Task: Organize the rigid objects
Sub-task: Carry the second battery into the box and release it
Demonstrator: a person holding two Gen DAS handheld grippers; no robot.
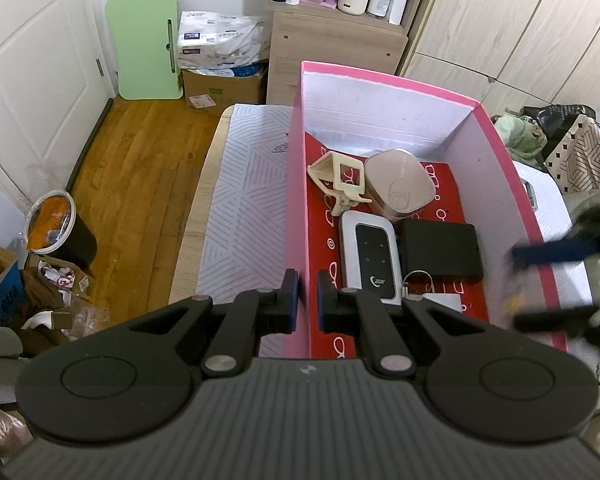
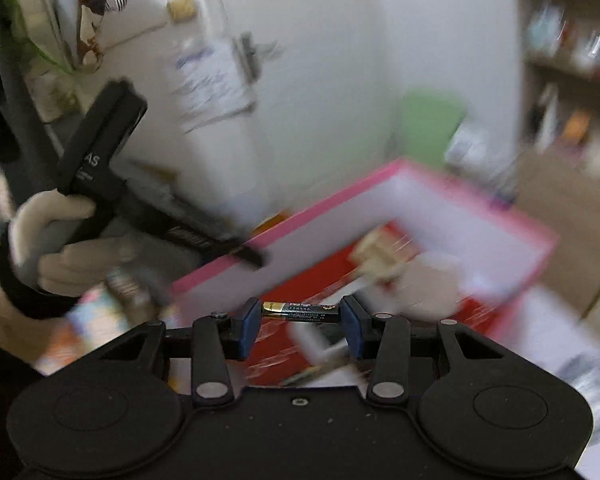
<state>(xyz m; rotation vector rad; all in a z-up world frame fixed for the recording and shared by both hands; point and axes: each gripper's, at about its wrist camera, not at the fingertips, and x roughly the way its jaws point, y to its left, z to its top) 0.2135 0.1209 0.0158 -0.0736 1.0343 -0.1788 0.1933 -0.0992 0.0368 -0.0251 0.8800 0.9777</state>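
Note:
An open pink box [image 1: 384, 80] with a red patterned floor stands on the table. Inside lie a cream clip holder [image 1: 340, 178], a rose-gold speaker [image 1: 400, 186], a silver and black device [image 1: 370, 258], a black case [image 1: 442, 254] and a key ring [image 1: 420, 280]. My left gripper [image 1: 308, 294] is shut on the box's left wall, and a gloved hand [image 2: 56, 248] holds that tool. My right gripper [image 2: 300, 318] is shut on a black and gold battery [image 2: 300, 312], held end to end between the pads, above the box's near side. The right wrist view is blurred.
A striped cloth [image 1: 244, 184] covers the table left of the box, with wood floor [image 1: 140, 184] beyond its edge. On the floor stand a lined bin [image 1: 58, 228], cardboard boxes [image 1: 220, 88] and a green board [image 1: 144, 44]. A shelf unit [image 1: 336, 20] and wardrobes [image 1: 520, 20] stand behind.

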